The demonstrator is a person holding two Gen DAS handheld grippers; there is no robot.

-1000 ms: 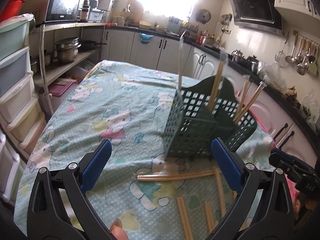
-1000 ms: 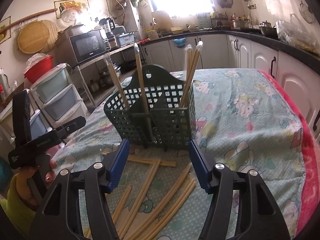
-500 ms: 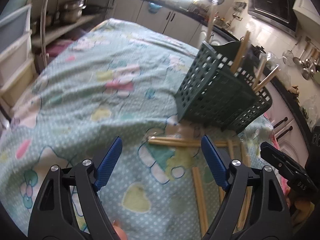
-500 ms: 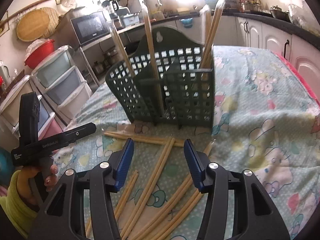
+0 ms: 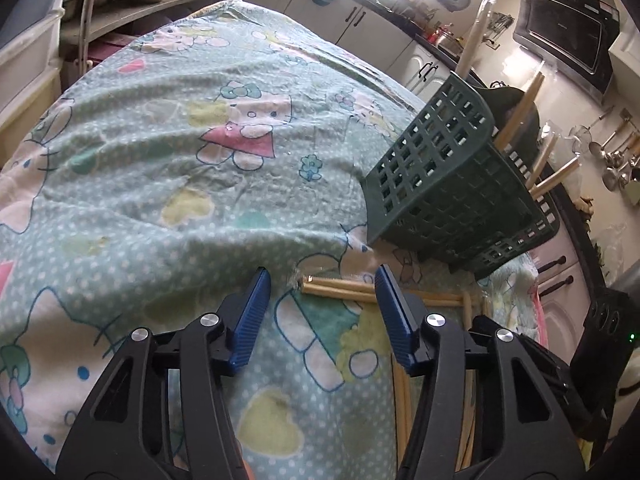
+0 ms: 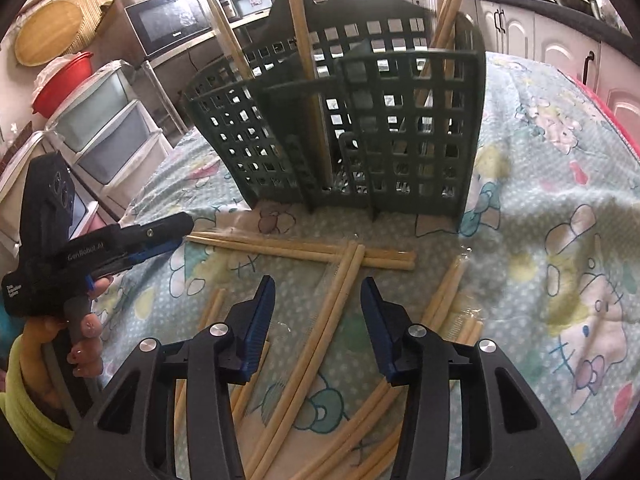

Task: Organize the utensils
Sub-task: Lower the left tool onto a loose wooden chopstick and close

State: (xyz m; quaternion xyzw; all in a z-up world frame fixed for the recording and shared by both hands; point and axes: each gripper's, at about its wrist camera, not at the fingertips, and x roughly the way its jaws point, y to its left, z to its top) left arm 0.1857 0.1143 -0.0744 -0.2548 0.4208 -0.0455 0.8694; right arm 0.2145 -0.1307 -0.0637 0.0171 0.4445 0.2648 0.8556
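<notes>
A dark green lattice utensil basket [image 6: 360, 120] stands on the table with several wrapped chopstick pairs upright in it; it also shows in the left wrist view [image 5: 452, 188]. Several more chopstick pairs [image 6: 304, 250] lie loose on the cloth in front of it. My left gripper [image 5: 322, 280] is open and empty, low over the cloth, with the end of one crosswise pair [image 5: 336, 285] between its fingers. My right gripper [image 6: 318, 292] is open and empty, just above a lengthwise pair [image 6: 324, 336].
The table wears a green cartoon-print cloth [image 5: 180, 160]. Plastic drawers [image 6: 108, 128] and a microwave shelf [image 6: 168, 20] stand to the left, kitchen cabinets [image 5: 380, 28] behind. The left gripper body [image 6: 80, 252] shows in the right wrist view.
Both grippers have dropped toward the table and moved closer to the loose chopsticks and the basket. Both jaws have narrowed somewhat while staying open.
</notes>
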